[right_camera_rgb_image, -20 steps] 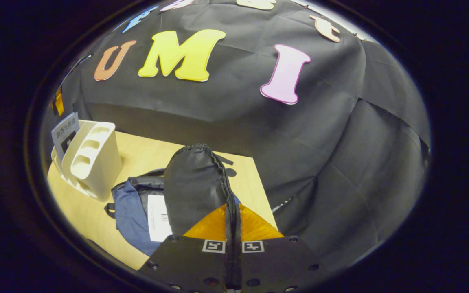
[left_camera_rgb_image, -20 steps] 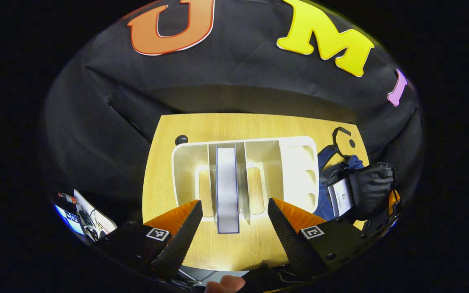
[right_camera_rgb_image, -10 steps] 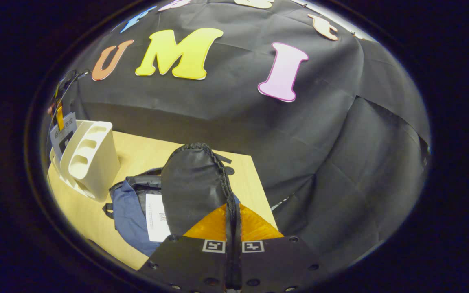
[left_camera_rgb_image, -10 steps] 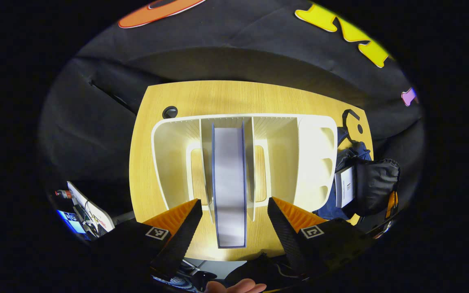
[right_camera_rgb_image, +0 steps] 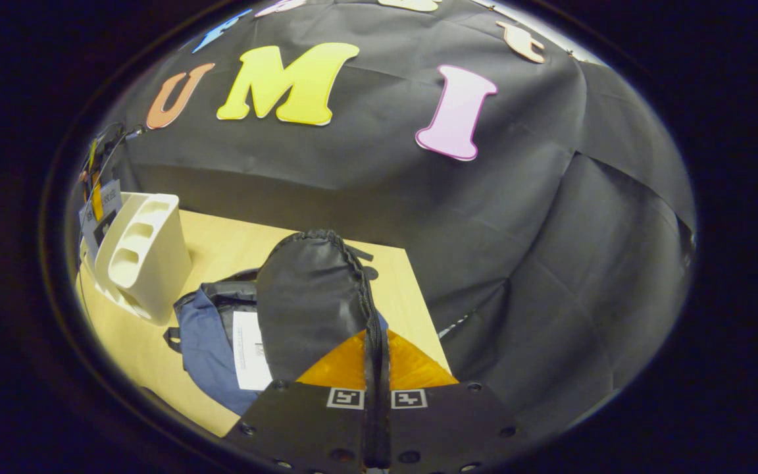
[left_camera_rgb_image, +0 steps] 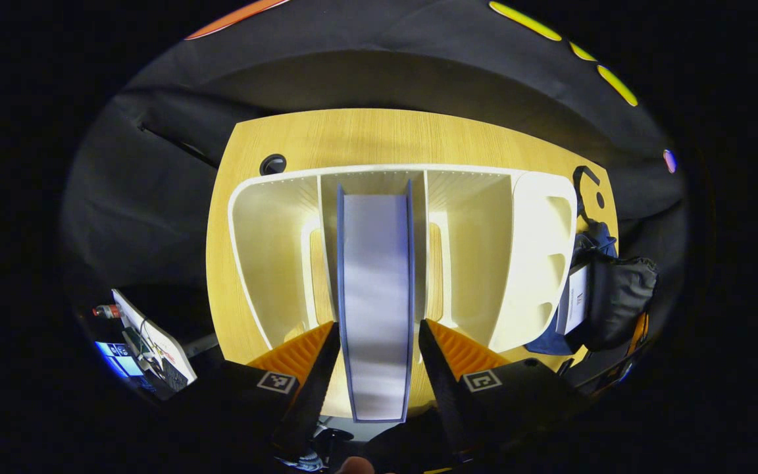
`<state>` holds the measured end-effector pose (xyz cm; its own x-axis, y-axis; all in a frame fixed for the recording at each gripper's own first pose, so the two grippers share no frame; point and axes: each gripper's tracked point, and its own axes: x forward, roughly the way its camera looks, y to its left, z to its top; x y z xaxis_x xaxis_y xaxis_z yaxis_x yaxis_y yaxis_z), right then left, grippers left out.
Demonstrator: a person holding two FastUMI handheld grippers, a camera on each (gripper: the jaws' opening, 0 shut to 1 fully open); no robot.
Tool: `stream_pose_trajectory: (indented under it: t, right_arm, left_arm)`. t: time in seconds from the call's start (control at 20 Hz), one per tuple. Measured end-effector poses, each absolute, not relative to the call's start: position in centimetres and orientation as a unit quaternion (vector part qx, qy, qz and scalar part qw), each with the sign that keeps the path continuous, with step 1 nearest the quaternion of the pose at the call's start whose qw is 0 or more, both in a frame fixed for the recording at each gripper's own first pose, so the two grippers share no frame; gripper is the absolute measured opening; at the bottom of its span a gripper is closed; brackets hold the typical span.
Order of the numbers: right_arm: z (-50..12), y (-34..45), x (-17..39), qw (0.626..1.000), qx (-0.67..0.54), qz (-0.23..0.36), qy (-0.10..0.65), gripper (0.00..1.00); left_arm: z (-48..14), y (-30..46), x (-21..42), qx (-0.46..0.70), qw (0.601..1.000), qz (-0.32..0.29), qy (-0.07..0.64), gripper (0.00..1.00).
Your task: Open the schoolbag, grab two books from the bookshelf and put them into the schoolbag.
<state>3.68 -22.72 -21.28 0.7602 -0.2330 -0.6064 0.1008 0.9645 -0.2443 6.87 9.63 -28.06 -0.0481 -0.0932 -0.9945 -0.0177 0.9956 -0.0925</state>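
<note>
Straddling book (left_camera_rgb_image: pixel 376 309), left tongs (left_camera_rgb_image: pixel 374 368) open; right tongs (right_camera_rgb_image: pixel 376 368) pinching schoolbag flap (right_camera_rgb_image: pixel 310 296).

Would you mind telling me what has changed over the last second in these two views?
The left gripper has moved in toward the bookshelf, its open fingers narrowing until they flank the upright book; contact is unclear. The right gripper stays shut on the schoolbag flap, holding it up, with a book already inside.
</note>
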Motion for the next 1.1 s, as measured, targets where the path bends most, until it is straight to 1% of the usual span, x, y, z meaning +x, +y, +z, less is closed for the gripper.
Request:
stream_pose_trajectory:
  t: [0.2, 0.35, 0.4, 0.45, 0.55, 0.6, 0.7, 0.85, 0.95, 1.1]
  right_arm:
    - [-21.5, -22.8, 3.6, 0.933, -0.099, -0.087, 0.334, 0.00]
    - [-21.5, -22.7, 3.6, 0.934, -0.098, -0.085, 0.333, 0.00]
    - [-21.5, -22.9, 3.6, 0.934, -0.097, -0.084, 0.333, 0.00]
    - [-21.5, -22.9, 3.6, 0.934, -0.096, -0.084, 0.333, 0.00]
    - [-21.6, -23.0, 3.6, 0.934, -0.095, -0.082, 0.334, 0.00]
    - [-21.7, -23.0, 3.6, 0.935, -0.095, -0.081, 0.333, 0.00]
    - [-21.5, -23.0, 3.6, 0.935, -0.098, -0.079, 0.331, 0.00]
    - [-21.4, -22.8, 3.7, 0.937, -0.097, -0.074, 0.329, 0.00]
    - [-21.3, -22.8, 3.6, 0.938, -0.094, -0.072, 0.326, 0.00]
    - [-21.2, -22.8, 3.5, 0.939, -0.091, -0.069, 0.324, 0.00]
  left_arm:
    - [-28.6, 10.1, 6.6, -0.031, 0.681, -0.015, 0.731, 0.65]
    - [-28.7, 10.2, 6.4, -0.036, 0.676, -0.008, 0.736, 0.58]
    - [-28.7, 10.1, 6.2, -0.038, 0.673, -0.006, 0.738, 0.49]
    - [-28.7, 10.2, 5.9, -0.040, 0.671, -0.004, 0.741, 0.46]
    - [-28.0, 10.2, 5.7, -0.044, 0.671, 0.001, 0.740, 0.45]
    - [-27.5, 10.5, 5.7, -0.039, 0.676, 0.005, 0.736, 0.43]
    - [-26.1, 10.8, 5.6, -0.030, 0.690, 0.003, 0.723, 0.42]
    - [-22.8, 11.5, 4.4, -0.021, 0.704, -0.001, 0.710, 0.42]
    - [-20.4, 12.1, 3.5, -0.023, 0.722, 0.001, 0.692, 0.42]
    - [-16.7, 12.0, 2.3, -0.062, 0.745, 0.003, 0.665, 0.41]
